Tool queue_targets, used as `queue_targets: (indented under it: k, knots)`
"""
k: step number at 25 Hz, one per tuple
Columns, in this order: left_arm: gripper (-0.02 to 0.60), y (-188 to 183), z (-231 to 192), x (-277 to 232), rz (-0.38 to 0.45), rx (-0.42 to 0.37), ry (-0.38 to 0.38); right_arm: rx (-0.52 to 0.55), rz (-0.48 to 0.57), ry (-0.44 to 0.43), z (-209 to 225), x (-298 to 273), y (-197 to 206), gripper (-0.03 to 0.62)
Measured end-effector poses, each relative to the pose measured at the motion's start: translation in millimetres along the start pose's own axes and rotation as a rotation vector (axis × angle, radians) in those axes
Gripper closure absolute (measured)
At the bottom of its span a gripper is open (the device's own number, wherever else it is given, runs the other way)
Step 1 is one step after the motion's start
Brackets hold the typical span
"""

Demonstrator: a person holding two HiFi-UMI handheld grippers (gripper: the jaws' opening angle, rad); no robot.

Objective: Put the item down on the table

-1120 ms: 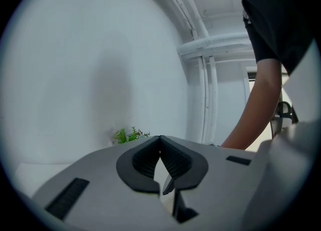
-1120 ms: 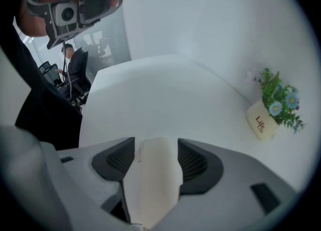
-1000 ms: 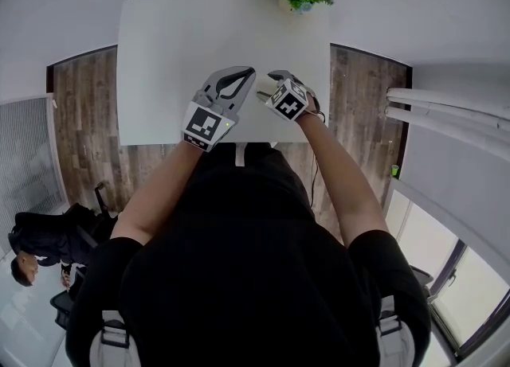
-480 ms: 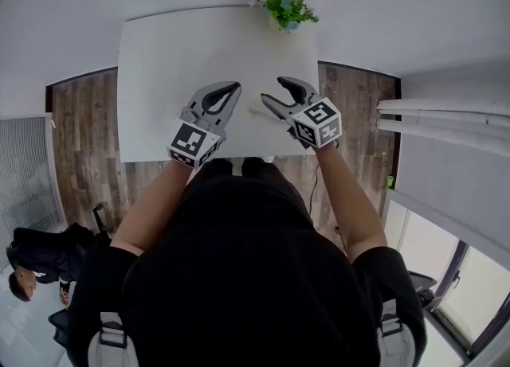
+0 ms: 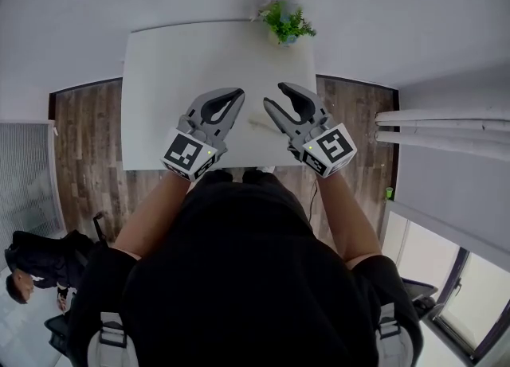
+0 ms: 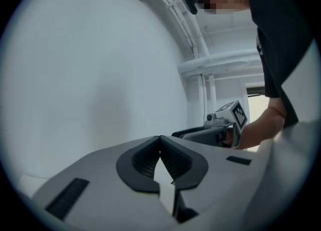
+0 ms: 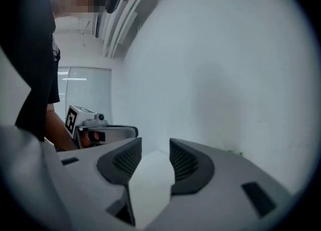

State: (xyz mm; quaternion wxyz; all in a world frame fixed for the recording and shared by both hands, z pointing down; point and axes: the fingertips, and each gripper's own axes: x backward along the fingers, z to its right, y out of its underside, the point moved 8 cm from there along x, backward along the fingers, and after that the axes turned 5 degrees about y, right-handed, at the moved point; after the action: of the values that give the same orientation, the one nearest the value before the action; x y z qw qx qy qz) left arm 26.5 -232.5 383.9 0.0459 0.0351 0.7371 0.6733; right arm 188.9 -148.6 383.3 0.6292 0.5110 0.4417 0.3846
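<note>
A small thin pale item (image 5: 261,125) lies on the white table (image 5: 175,63) between the two grippers, touching neither. My left gripper (image 5: 237,95) hovers over the table's near half, its jaws shut tip to tip with nothing in them (image 6: 160,137). My right gripper (image 5: 280,99) hangs to the item's right. Its jaws are closing but still stand apart, and only bare table shows between them (image 7: 155,145). Each gripper shows in the other's view: the right gripper (image 6: 220,127) and the left gripper (image 7: 95,127).
A small potted green plant (image 5: 284,21) stands at the table's far edge. Wood flooring (image 5: 88,126) lies to either side of the table. White pipes or rails (image 5: 446,130) run at the right, and a person (image 5: 32,266) sits low at the left.
Both grippers have drawn back toward the table's near edge and moved apart. The right gripper's jaws have narrowed. The pale item now lies alone on the table between them.
</note>
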Motion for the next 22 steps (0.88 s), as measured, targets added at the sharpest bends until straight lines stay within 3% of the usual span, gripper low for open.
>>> queue_targets:
  k: [8, 12, 22]
  knots:
    - [0.588, -12, 8, 1, 0.018, -0.035, 0.014, 0.017, 0.072, 0.010, -12, 8, -15, 0.490]
    - [0.588, -11, 8, 1, 0.020, -0.031, 0.016, 0.031, 0.093, 0.013, -16, 7, -13, 0.585]
    - [0.588, -19, 8, -4, 0.021, -0.038, 0.014, 0.025, 0.108, 0.056, -15, 7, -15, 0.592]
